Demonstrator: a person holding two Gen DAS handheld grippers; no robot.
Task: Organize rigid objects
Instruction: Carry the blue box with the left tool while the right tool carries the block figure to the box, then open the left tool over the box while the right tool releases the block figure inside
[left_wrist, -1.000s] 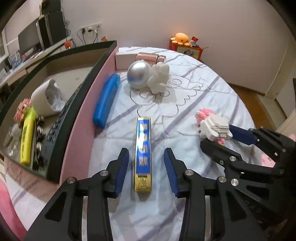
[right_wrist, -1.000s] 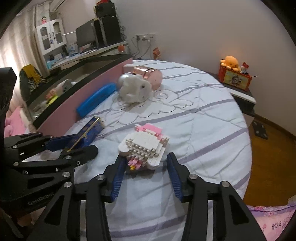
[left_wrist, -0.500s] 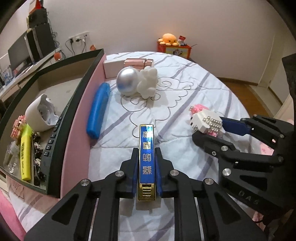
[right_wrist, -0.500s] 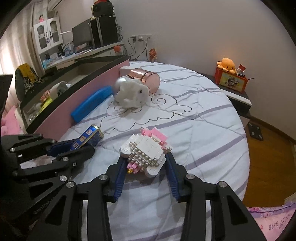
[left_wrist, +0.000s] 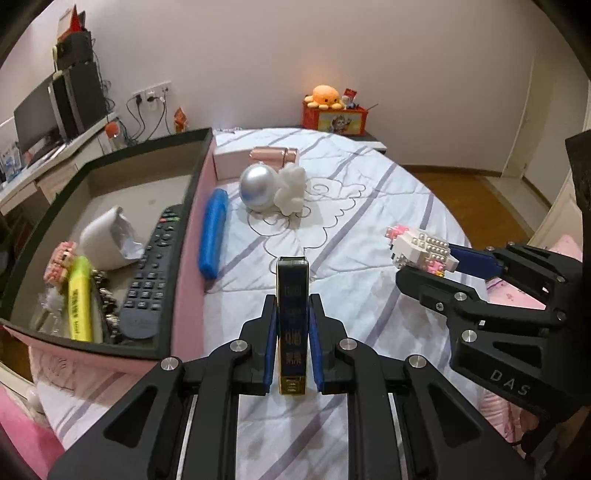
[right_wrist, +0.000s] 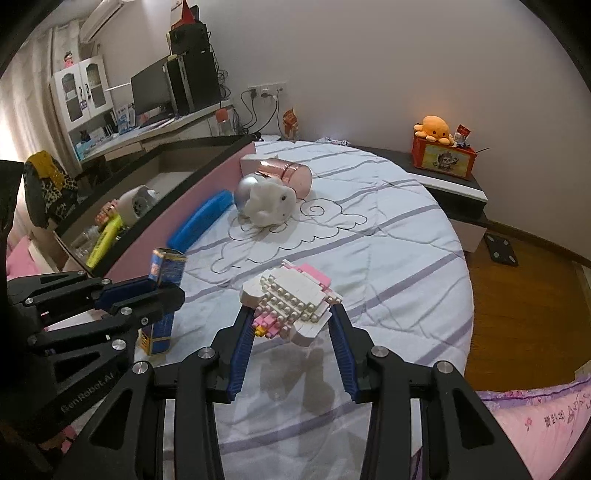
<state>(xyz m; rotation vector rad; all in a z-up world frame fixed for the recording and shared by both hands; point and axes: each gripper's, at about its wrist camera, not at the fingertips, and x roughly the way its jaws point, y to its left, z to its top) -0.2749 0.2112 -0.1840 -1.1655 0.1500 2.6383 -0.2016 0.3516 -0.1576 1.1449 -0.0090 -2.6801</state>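
A: Two tools, each pinching one thing: the left tool (left_wrist: 291, 325) has its pads pressed on the sides of a narrow blue-and-gold box (left_wrist: 292, 314), and the right tool (right_wrist: 291, 332) clamps a white-and-pink brick figure (right_wrist: 291, 299), both clear of the bed (left_wrist: 369, 206)

B: Why side grips?

A: Probably so each piece can go straight over the wall into the dark-rimmed tray (left_wrist: 110, 158) on the left, where a remote (left_wrist: 153, 273), a yellow marker (left_wrist: 79, 295) and a white cup (left_wrist: 105, 236) already lie

B: What does each view add?

A: The left view looks down into the tray; the right view shows the box's gold end and the figure's shadow below it. The blue case (left_wrist: 212, 232) and silver-headed toy (left_wrist: 273, 188) wait on the bed
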